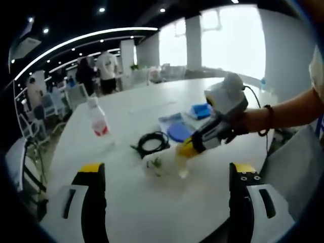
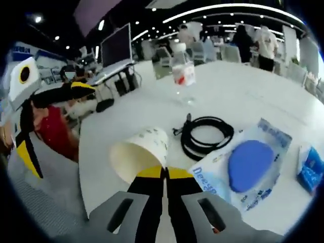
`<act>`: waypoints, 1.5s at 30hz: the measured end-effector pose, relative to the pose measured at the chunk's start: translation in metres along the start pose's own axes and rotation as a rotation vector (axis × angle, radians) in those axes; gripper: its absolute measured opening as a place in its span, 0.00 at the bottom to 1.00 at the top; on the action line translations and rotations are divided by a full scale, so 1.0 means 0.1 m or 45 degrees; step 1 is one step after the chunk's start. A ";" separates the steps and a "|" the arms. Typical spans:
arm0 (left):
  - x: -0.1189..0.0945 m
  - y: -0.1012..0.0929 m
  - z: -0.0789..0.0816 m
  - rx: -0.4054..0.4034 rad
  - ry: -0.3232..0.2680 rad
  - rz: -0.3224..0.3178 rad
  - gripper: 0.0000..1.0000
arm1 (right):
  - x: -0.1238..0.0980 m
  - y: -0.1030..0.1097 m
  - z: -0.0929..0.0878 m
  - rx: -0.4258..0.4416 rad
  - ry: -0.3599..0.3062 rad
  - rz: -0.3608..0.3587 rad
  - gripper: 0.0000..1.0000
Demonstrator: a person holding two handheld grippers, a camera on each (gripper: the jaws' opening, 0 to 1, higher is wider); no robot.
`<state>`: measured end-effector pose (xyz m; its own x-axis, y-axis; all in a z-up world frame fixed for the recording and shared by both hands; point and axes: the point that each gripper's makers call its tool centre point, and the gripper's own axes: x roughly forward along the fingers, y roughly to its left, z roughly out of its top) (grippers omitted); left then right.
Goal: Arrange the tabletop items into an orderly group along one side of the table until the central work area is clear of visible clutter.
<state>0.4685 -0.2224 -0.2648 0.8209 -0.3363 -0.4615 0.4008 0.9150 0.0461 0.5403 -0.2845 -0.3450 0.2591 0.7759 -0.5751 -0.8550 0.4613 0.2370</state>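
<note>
While the right hand-held gripper [image 2: 165,174] sits w/ jaws pressed together on the rim of a paper cup [image 2: 139,152], the cup lies tipped on its side on the white table [image 2: 243,91], mouth toward the near-left edge. From the left gripper view, same cup [image 1: 161,164] is near the table's middle, w/ the right hand-held gripper [image 1: 187,148] coming in from the right, a person's hand [image 1: 238,124] behind it. Left hand-held gripper [image 1: 164,169] is released, jaws wide apart, not touching anything, hovering near the table edge. Black cable coil [image 2: 205,135] just right of the cup. Blue disc in a plastic packet [image 2: 250,164] further right, blue box [image 2: 310,169] at far right. Clear bottle w/ red label [image 2: 183,76] stands upright at the far side, well apart from the rest.
</note>
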 end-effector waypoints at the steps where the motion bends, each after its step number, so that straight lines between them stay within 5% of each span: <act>1: 0.00 0.00 0.00 0.008 -0.002 0.001 0.99 | -0.04 0.01 0.02 0.036 -0.005 0.014 0.02; 6: -0.01 0.01 0.01 0.065 0.006 0.007 0.99 | -0.21 0.04 0.09 0.114 -0.020 0.042 0.01; 14: 0.00 -0.05 0.09 0.165 -0.029 -0.010 0.98 | -0.47 0.31 0.07 0.246 0.073 0.163 0.01; 20: -0.01 -0.08 0.15 0.273 -0.061 -0.006 0.95 | -0.61 0.42 0.10 0.257 0.121 0.168 0.01; 25: -0.01 -0.10 0.17 0.309 -0.080 -0.037 0.95 | -0.72 0.51 0.15 0.244 0.135 0.172 0.01; 39: 0.02 -0.31 0.20 0.684 -0.122 -0.171 0.84 | -0.93 0.64 0.24 0.219 0.177 0.172 0.01; 45: 0.06 -0.44 0.26 0.817 -0.158 -0.187 0.78 | -0.93 0.66 0.18 0.108 0.251 0.137 0.01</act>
<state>0.4661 -0.2704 -0.2462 0.7648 -0.5054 -0.3995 0.6427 0.5566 0.5264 0.4682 -0.3190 -0.2618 0.0688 0.7271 -0.6831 -0.8299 0.4217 0.3652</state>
